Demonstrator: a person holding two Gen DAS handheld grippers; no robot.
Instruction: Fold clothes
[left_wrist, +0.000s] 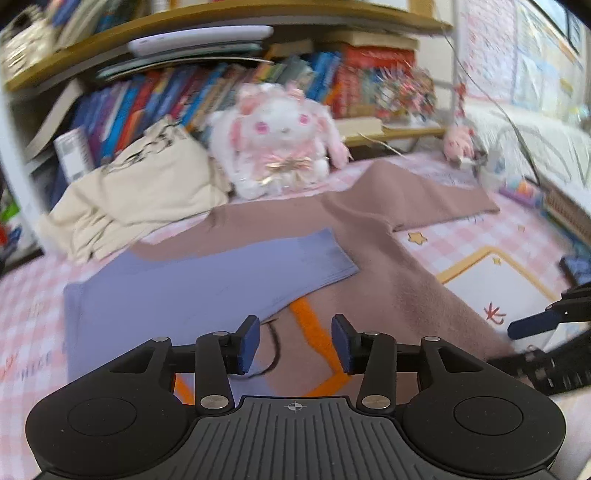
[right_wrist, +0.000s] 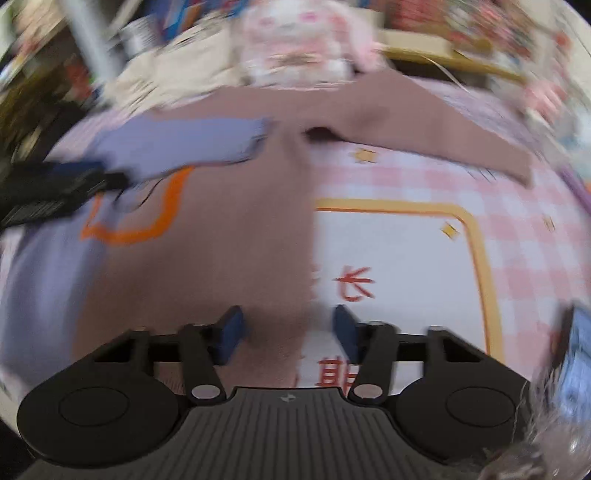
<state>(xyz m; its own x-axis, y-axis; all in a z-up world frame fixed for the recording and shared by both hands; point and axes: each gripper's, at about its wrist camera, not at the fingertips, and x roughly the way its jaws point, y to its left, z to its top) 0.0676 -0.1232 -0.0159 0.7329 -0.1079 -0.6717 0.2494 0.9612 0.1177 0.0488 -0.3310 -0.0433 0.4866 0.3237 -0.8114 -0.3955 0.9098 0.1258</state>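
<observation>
A mauve-brown long-sleeved top (left_wrist: 399, 288) lies flat on the pink checked cloth, one lilac sleeve (left_wrist: 207, 277) folded across its chest over an orange print (left_wrist: 314, 332). Its other sleeve (left_wrist: 436, 195) stretches to the far right. My left gripper (left_wrist: 295, 343) hovers open above the chest print, nothing between its fingers. In the blurred right wrist view, my right gripper (right_wrist: 288, 332) stands open over the top's right side edge (right_wrist: 295, 258). The brown sleeve (right_wrist: 443, 125) reaches right. The left gripper (right_wrist: 55, 184) shows at the left edge.
A cream garment (left_wrist: 140, 192) lies heaped at the back left beside a white and pink plush rabbit (left_wrist: 280, 140). Behind them is a bookshelf (left_wrist: 221, 85) full of books. The pink checked cloth (left_wrist: 480, 236) bears a yellow-framed white panel (right_wrist: 399, 251).
</observation>
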